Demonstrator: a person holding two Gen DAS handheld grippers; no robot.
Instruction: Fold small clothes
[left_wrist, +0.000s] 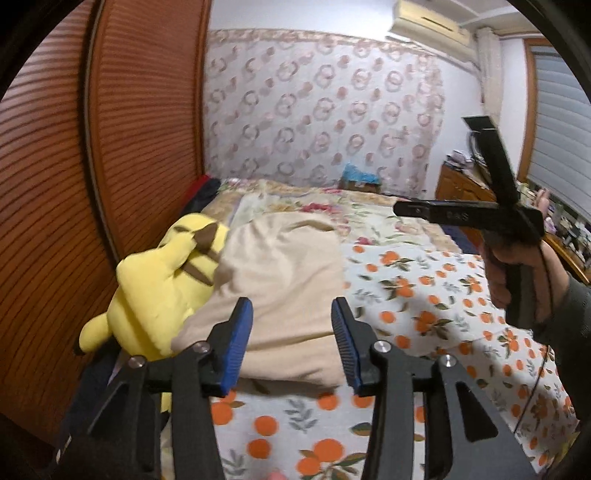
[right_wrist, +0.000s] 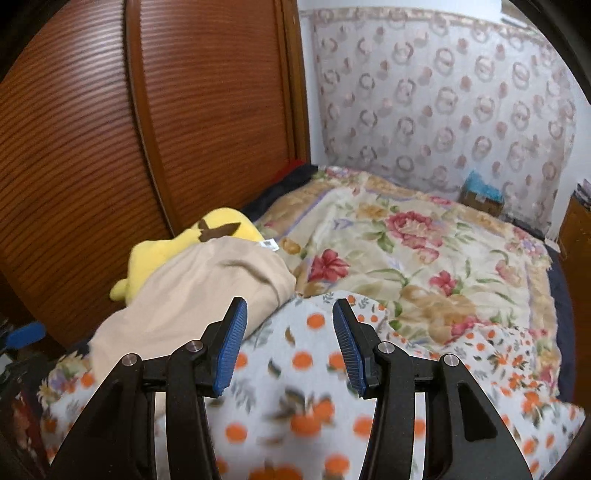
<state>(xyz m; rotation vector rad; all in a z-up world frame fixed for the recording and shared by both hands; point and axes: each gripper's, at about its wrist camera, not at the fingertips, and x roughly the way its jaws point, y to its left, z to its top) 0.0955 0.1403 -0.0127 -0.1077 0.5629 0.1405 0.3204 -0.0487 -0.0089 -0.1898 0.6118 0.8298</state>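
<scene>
Beige garment (left_wrist: 280, 291) at frame centre looked soft, light; best pinched at an edge; left gripper (left_wrist: 291, 347) and right gripper (right_wrist: 290, 345) both gaped, holding nothing.

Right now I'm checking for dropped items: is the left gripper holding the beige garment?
No. The left gripper has its jaws apart with nothing between them, and the beige garment lies on the bed beyond it.

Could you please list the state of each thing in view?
Beige fabric garment: folded, lying against the toy.
Yellow plush toy: lying on the bed.
Left hand-held gripper: open, empty.
Right hand-held gripper: open, empty.
Brown slatted wardrobe door: closed.
</scene>
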